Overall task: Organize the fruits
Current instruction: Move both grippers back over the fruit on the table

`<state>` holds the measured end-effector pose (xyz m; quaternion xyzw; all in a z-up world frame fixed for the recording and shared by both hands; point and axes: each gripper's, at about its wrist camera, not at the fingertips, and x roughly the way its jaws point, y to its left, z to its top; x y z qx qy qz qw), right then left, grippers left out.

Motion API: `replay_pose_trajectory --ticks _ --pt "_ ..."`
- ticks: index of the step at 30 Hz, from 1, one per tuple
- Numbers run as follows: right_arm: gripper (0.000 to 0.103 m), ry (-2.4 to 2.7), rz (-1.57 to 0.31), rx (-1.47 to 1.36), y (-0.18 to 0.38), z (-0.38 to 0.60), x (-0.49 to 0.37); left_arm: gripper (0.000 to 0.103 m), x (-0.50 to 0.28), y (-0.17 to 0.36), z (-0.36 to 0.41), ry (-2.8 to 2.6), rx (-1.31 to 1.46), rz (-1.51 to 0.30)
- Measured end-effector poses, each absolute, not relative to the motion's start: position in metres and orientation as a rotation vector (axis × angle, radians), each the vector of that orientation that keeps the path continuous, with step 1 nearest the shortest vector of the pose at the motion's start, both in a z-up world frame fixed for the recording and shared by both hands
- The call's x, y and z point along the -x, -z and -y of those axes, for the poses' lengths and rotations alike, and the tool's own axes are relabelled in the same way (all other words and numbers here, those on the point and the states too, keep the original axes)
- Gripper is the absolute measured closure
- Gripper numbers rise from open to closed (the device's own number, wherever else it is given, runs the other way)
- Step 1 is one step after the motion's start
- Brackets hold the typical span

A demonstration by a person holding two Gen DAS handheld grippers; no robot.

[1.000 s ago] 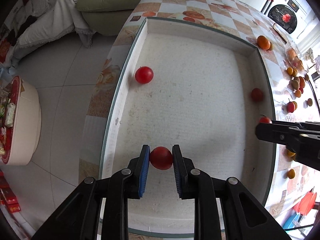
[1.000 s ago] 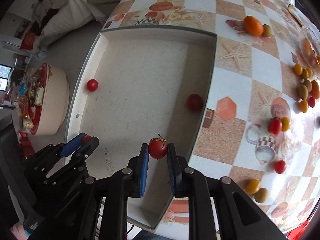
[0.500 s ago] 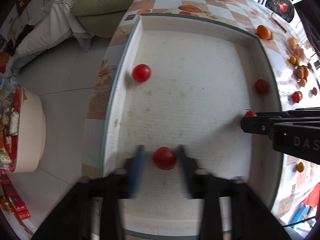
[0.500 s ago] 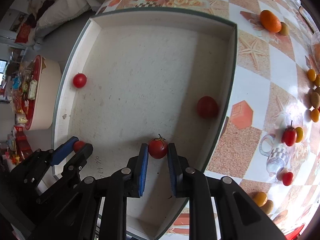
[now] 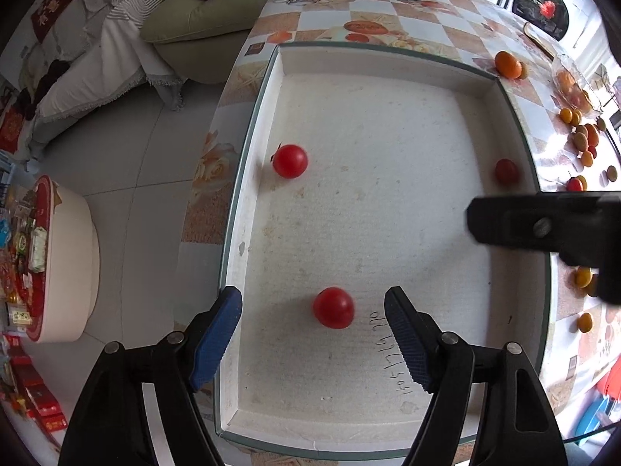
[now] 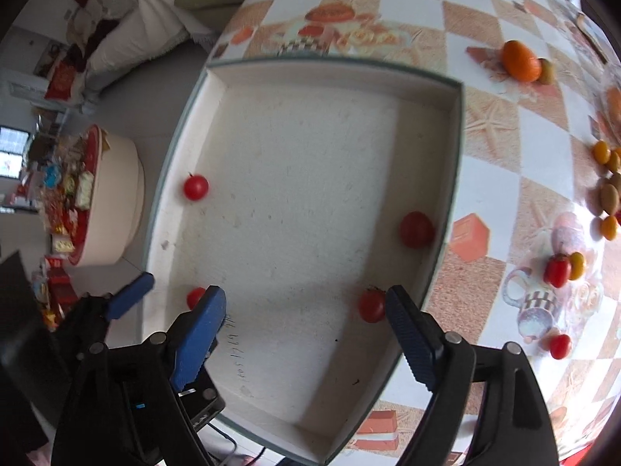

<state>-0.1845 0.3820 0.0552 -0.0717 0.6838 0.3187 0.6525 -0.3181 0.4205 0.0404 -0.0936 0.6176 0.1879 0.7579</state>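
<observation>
Both grippers, left [image 5: 313, 320] and right [image 6: 306, 316], have just sprung wide open, each dropping its tomato [image 5: 333, 308] [image 6: 371, 305] into the white tray [image 5: 256, 178], two more fruits sorted

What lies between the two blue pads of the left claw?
In the left wrist view, one red tomato sits on the white tray floor between the open left claw's pads, touching neither; its jaws have just opened.
</observation>
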Motion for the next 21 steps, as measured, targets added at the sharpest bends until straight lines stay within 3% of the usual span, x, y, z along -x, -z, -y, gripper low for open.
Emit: replay_pose_trajectory --ticks 8,21 --pt "0.016 -0.602 -1.507 0.103 -0.080 -0.315 0.164 0.026 0.297 -0.064 -0.387 -0.317 0.142 -1.310" --pt "0.016 -0.285 -1.530 -0.043 -0.068 -0.172 0.138 0.026 0.228 -0.101 -0.291 -0.097 0.063 -1.244"
